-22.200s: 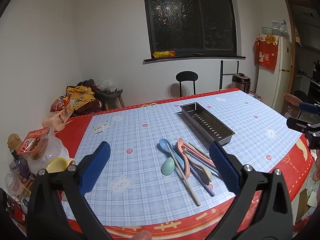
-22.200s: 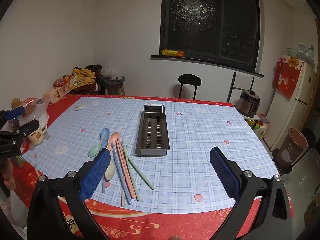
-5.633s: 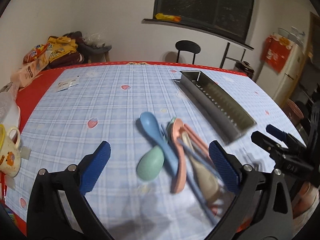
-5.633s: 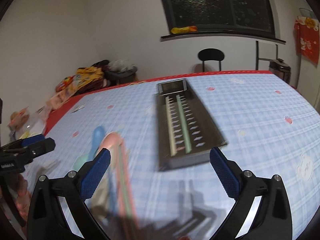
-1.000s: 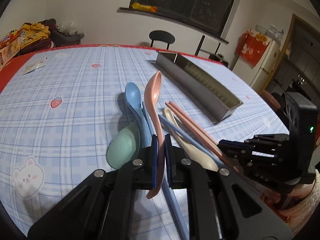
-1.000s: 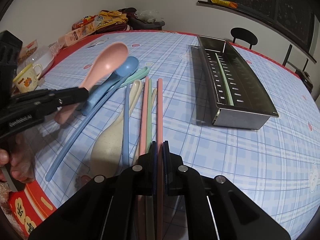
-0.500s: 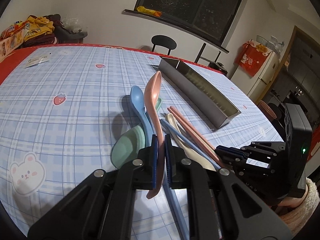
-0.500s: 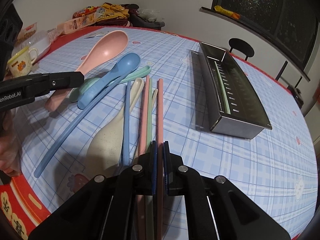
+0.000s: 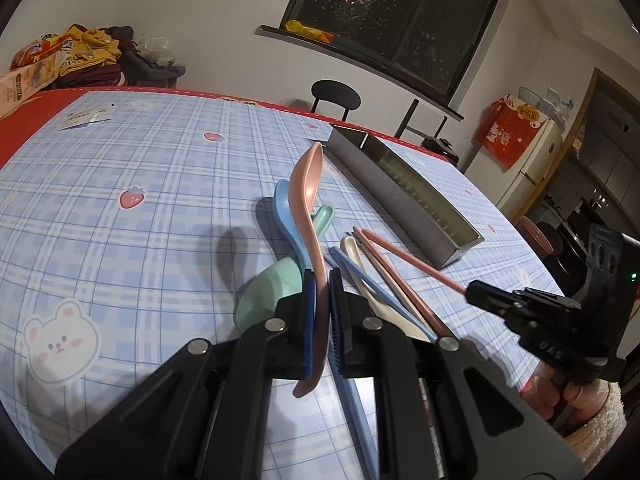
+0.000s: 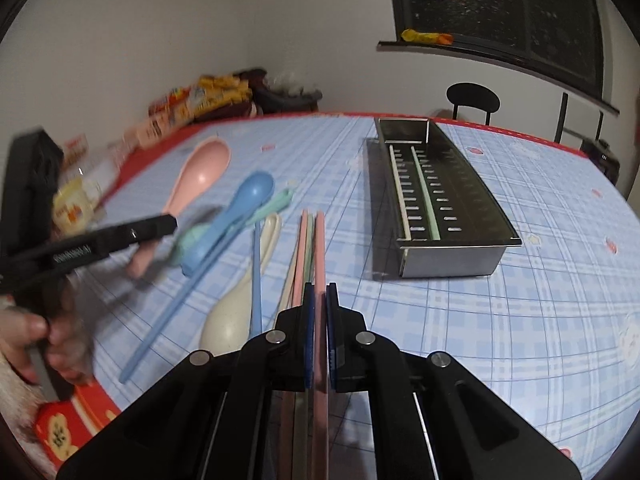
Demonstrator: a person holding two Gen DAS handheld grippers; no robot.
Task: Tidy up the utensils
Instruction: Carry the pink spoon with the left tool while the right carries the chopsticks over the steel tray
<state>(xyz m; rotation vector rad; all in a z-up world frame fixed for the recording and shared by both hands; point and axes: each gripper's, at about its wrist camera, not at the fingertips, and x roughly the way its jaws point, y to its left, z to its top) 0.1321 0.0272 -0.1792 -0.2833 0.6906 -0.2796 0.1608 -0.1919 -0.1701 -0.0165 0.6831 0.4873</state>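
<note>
Left wrist view: left gripper (image 9: 319, 280) clamped on pink spoon (image 9: 307, 196), lifted above the utensil pile.
Right wrist view: right gripper (image 10: 319, 292) clamped on 1 pink chopstick (image 10: 320, 248); steel tray (image 10: 476, 184) holds 2 chopsticks.

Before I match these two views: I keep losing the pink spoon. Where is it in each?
Left wrist: pink spoon at centre, handle clamped in the left gripper, bowl raised toward the tray.
Right wrist: upper left, held off the cloth.
Shared landmark: the steel tray, right of the spoon in both.
</note>
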